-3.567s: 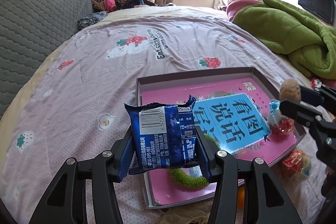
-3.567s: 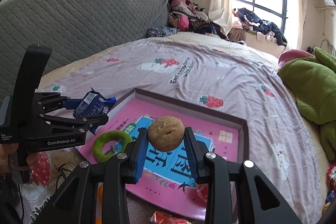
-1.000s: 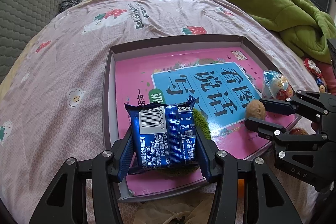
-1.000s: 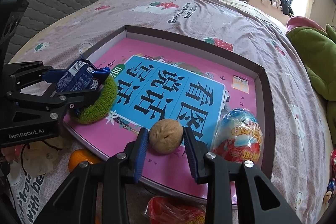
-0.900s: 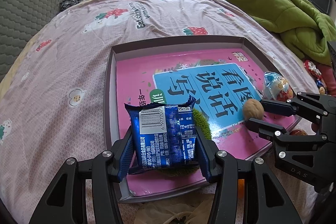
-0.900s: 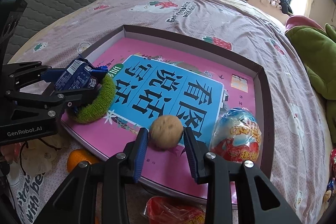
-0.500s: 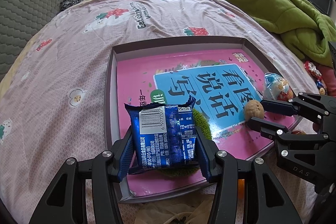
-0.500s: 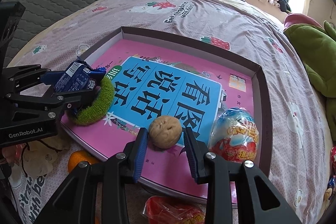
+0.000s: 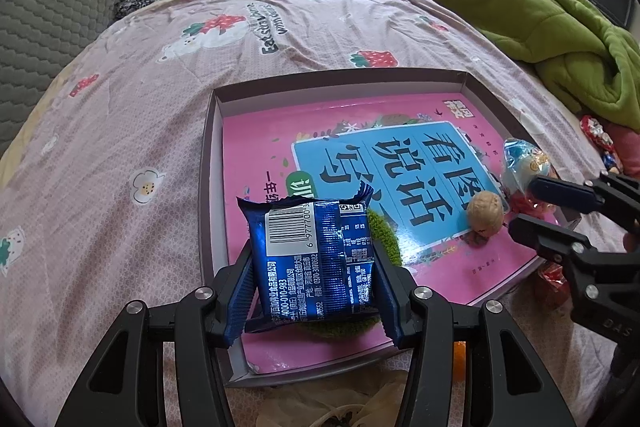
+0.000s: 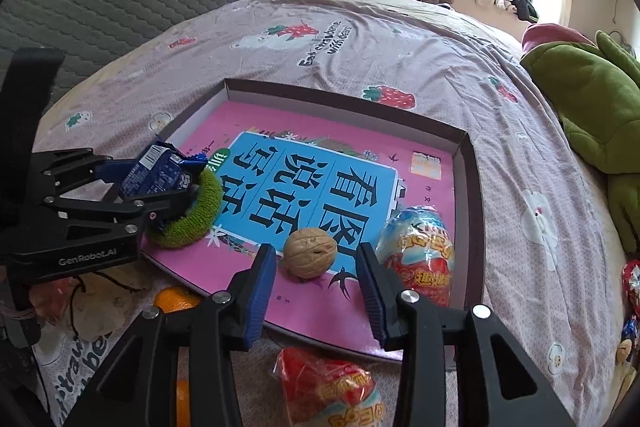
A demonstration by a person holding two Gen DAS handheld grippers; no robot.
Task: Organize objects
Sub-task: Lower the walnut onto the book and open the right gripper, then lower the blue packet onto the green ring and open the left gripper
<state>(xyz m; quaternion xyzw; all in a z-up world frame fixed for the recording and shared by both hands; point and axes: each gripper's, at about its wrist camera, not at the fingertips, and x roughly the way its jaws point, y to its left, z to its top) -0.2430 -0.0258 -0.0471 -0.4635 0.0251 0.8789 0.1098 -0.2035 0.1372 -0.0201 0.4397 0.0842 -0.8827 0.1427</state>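
Where right tool (image 10: 316,277) parted, tan wrinkled walnut (image 10: 310,254), possibly cracked

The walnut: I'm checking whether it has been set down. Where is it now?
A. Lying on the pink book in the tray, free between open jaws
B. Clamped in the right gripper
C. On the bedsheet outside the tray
A: the walnut rests on the pink book, with gaps to both pads of the right gripper.
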